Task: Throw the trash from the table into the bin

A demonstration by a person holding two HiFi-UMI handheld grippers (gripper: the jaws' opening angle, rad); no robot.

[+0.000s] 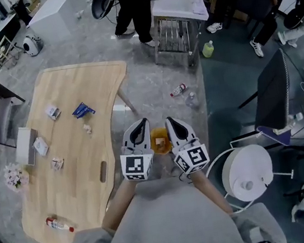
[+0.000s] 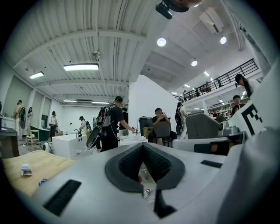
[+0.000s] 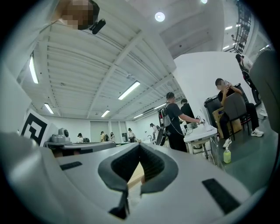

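The wooden table [image 1: 76, 180] at the left carries several bits of trash: a blue packet [image 1: 83, 109], white wrappers [image 1: 52, 111], a crumpled scrap [image 1: 87, 129] and a bottle with a red cap [image 1: 60, 224]. My left gripper [image 1: 139, 123] and right gripper [image 1: 173, 120] hang side by side to the right of the table, both pointing level. Each is shut with nothing between its pads. Below and between them stands a small orange-brown bin [image 1: 160, 141] with a pale scrap inside. The left gripper view shows the left gripper [image 2: 142, 144] and the table [image 2: 13, 177]; the right gripper [image 3: 140, 145] fills its own view.
Two bottles [image 1: 178, 90] lie on the floor beyond the bin. A white round fan [image 1: 247, 173] stands at my right, with a dark monitor [image 1: 272, 94] behind it. A white bench [image 1: 177, 6] and several people are farther off. A green bottle [image 1: 208, 49] stands on the floor.
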